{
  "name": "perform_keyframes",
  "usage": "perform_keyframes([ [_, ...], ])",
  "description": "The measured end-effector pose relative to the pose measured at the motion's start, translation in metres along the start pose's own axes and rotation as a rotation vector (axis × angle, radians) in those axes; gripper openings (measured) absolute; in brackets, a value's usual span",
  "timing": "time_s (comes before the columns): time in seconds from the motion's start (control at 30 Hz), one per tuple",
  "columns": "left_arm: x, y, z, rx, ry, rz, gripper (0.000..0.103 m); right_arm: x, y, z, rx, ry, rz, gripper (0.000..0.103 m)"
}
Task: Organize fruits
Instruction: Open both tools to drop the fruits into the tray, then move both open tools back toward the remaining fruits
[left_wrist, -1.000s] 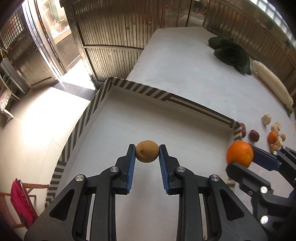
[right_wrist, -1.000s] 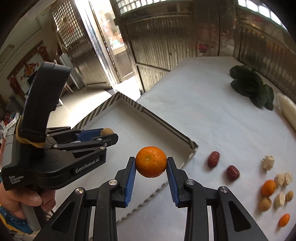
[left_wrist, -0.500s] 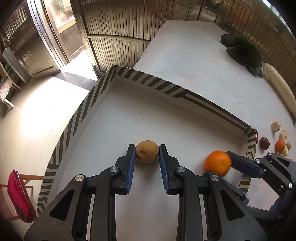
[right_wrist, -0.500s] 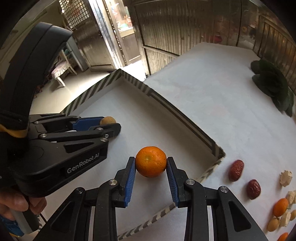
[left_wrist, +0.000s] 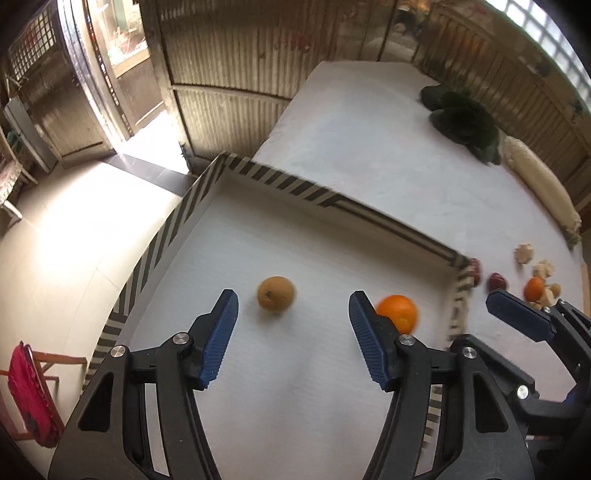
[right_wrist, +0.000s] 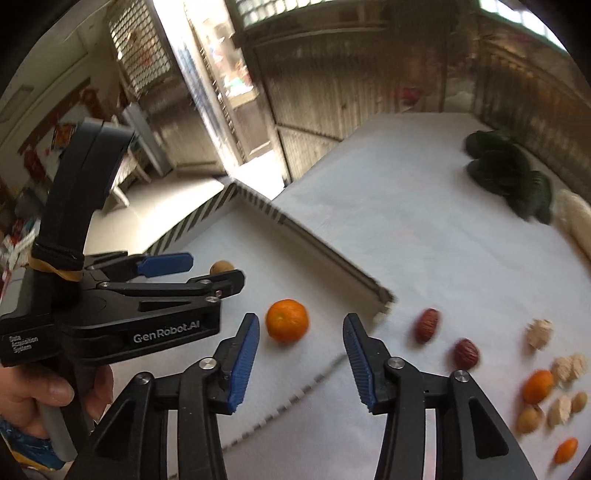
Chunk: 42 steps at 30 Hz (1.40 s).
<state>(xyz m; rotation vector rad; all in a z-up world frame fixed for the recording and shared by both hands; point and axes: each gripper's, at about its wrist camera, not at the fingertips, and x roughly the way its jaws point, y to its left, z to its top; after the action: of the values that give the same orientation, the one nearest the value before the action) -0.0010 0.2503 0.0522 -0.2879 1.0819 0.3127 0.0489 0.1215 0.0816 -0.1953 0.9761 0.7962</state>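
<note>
Two fruits lie inside the striped-edged tray (left_wrist: 236, 162) on the white worktop (left_wrist: 369, 122). At left, the left hand-held gripper (left_wrist: 291, 332) hangs with its jaws spread wide, the brown fruit (left_wrist: 276, 294) resting free on the tray floor between and beyond them. Further right, the right hand-held gripper (right_wrist: 301, 354) is likewise spread, the orange (right_wrist: 287, 320) lying loose ahead of it. Both appear set down for sorting. Outside the tray, red dates (right_wrist: 427, 325) and small fruits (right_wrist: 537, 382) await collection, judging by the task.
</note>
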Motion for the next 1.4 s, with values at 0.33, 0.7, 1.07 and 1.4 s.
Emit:
perform_keyframes([
  [0.33,-0.035,-0.051,-0.014,0.105,-0.048,-0.091,0.063,-0.043,-0.036,-0.038,0.108,-0.035,-0.099,0.048],
  [0.7,-0.04,-0.12,-0.037,0.234,-0.031,-0.151,0.063,-0.08,-0.09,-0.098,0.249,-0.019,-0.196,0.049],
  [1.07,-0.035,-0.177,-0.046,0.308,-0.036,-0.155,0.063,-0.116,-0.135,-0.14,0.345,-0.028,-0.258,0.048],
  [1.4,-0.018,-0.194,-0.04,0.313,-0.016,-0.202,0.063,-0.126,-0.156,-0.153,0.379,-0.044,-0.246,0.048],
])
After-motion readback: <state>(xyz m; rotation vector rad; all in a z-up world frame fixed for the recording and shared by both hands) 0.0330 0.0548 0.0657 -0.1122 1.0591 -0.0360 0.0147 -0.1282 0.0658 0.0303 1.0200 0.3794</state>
